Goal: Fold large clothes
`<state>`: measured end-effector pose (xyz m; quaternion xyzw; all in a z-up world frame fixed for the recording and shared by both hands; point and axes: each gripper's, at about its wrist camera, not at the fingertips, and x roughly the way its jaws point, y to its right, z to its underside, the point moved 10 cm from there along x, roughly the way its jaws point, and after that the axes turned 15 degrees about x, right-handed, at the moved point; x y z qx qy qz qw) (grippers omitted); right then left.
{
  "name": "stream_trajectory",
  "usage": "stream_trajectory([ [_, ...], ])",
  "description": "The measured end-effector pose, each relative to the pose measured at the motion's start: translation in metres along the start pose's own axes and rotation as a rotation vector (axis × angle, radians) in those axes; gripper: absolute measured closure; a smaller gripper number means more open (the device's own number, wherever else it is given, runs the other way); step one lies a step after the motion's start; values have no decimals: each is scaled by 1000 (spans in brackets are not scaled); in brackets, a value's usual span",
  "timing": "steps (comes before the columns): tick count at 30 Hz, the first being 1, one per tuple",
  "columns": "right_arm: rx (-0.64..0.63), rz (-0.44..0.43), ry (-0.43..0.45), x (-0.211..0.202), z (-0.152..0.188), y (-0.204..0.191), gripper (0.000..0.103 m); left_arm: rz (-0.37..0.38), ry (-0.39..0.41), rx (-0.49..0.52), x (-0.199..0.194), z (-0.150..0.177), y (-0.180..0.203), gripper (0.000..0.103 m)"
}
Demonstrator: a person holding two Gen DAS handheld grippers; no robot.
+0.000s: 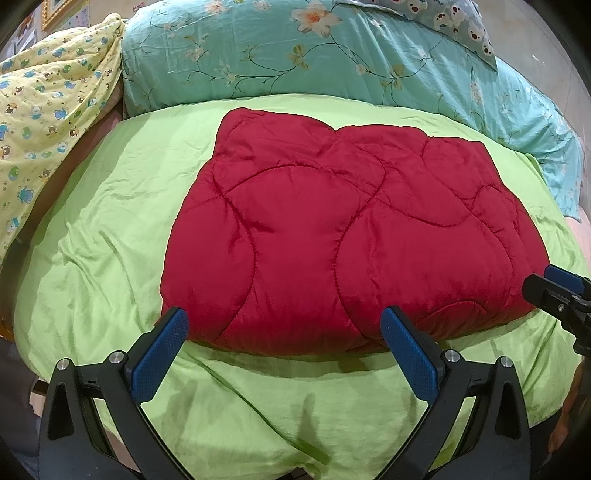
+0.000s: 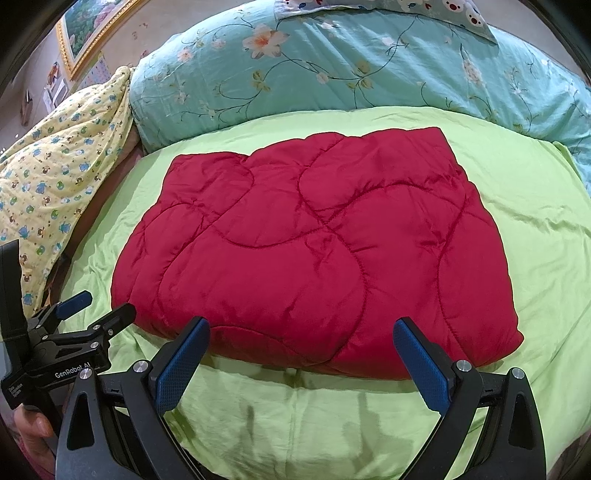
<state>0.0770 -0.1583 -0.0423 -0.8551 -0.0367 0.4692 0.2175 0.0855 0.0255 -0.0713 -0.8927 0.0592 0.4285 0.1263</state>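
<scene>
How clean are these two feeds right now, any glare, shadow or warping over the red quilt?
Left wrist view: red quilt sharp, soft sheen only; gripper shadows fall on the green sheet in front of the left gripper; fisheye bends the bed edges, corners vignetted. Right wrist view: same, quilt in focus, shadows near the right gripper.

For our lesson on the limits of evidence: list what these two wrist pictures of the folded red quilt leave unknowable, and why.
- Folded red quilted comforter: layer count and underside, hidden by its own top layer, both views.
- Gold-framed picture: cut off by the fisheye edge, right wrist view.
- Bear-print pillow: cropped at the top, left wrist view.
- Bed beneath the lime green sheet: covered, both views.
</scene>
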Motion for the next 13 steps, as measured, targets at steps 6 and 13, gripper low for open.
stream_trajectory([
  [6,2,2,-1,1,0,1,3,5,-6,-1,3,-1,0,0],
  [13,20,4,-7,5,-1,10,3,55,8,-4,6,-3,5,0],
])
